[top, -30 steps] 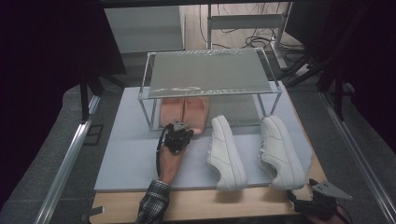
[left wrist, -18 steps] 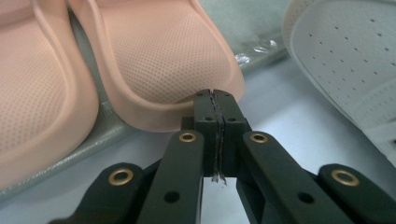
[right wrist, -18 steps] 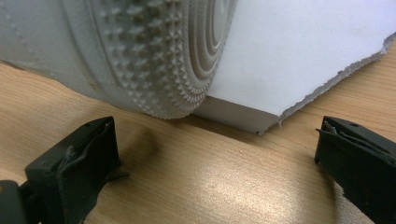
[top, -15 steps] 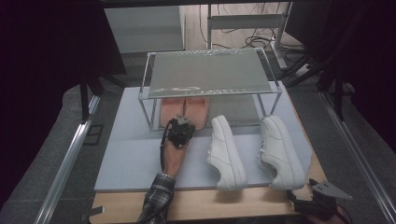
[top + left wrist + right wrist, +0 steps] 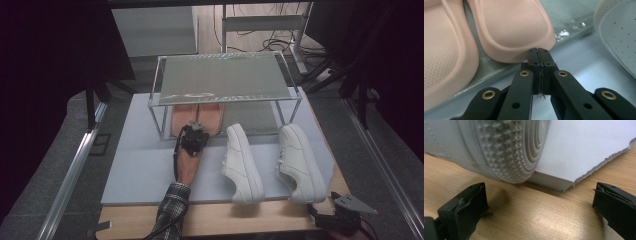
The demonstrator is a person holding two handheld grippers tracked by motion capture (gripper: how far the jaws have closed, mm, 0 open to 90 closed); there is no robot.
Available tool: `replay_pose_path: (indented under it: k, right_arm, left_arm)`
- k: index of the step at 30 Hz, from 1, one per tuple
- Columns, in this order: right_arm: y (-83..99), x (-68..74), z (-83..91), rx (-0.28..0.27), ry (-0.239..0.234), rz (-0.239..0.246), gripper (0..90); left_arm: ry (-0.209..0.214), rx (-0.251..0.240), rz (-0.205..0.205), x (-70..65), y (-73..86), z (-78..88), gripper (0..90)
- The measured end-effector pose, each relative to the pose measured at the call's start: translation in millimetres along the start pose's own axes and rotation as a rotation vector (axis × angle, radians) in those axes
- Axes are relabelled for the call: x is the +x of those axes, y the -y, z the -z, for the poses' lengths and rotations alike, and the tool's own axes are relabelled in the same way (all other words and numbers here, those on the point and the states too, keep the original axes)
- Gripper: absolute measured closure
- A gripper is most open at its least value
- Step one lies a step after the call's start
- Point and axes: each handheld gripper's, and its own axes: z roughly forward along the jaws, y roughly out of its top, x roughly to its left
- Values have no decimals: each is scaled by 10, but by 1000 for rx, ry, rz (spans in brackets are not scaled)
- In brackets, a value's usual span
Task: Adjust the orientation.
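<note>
Wood of the bench (image 5: 280,220) lies nearest, and on its right front corner rests the right tool (image 5: 540,202), its jaws spread wide with nothing between them. Just past its tips, in the right gripper view, the ribbed heel of a white sneaker (image 5: 499,147) overhangs the edge of a pale grey mat (image 5: 586,147). In the high view this right sneaker (image 5: 300,162) lies on the mat (image 5: 140,170) with a second white sneaker (image 5: 242,162) beside it, the two apart.

Left of them, a forearm in a checked sleeve (image 5: 172,210) reaches forward, carrying the left tool (image 5: 194,131). Its jaws are pressed together and hold nothing, as the left gripper view shows (image 5: 539,56); the tips sit right at the rim of a pink slipper (image 5: 511,27), touching or nearly so. That slipper lies beside its twin (image 5: 444,50) on the low tier of a metal rack (image 5: 225,80), both pink slippers (image 5: 197,117) tucked beneath the rack's top shelf. Beyond the rack, cables trail on the floor.
</note>
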Motion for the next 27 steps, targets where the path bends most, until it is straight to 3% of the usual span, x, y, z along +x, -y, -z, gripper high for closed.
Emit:
replay_pose_path:
  k: [11,24,27]
  right_arm:
    - [1,1,0,-1,1,0,0]
    - [1,4,-2,-3,3,-3,0]
    - [2,4,-3,-3,4,-3,0]
  left_arm:
    - [32,-12,-17,-44,17,120,857]
    - [67,2,-75,-127,68,311,730]
    - [77,5,-70,-119,93,361,673]
